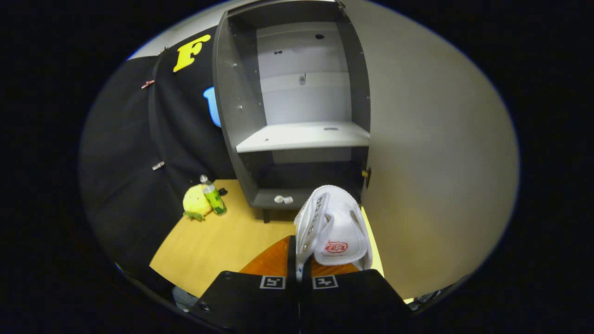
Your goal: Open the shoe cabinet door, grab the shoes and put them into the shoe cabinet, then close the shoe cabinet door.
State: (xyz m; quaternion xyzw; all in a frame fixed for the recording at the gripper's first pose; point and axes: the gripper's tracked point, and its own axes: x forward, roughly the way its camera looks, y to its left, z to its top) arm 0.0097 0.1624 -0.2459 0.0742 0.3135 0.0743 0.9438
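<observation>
A white shoe (332,227) with a red mark on its tongue hangs from my gripper (299,266), whose fingers are shut on the shoe's laced side. The shoe is lifted above the floor, its toe pointing toward the grey shoe cabinet (241,116) just beyond. The cabinet stands open, with one pale shelf (304,137) at mid height and a dark bottom compartment (301,178) behind the shoe. Its pale door (431,148) is swung wide to the right of the shoe.
A yellow plush toy (196,202) and a green bottle (213,195) lie on the wooden floor (218,246) left of the cabinet's foot. Black cloth walls the booth on the left. An orange patch (271,260) lies under the fingers.
</observation>
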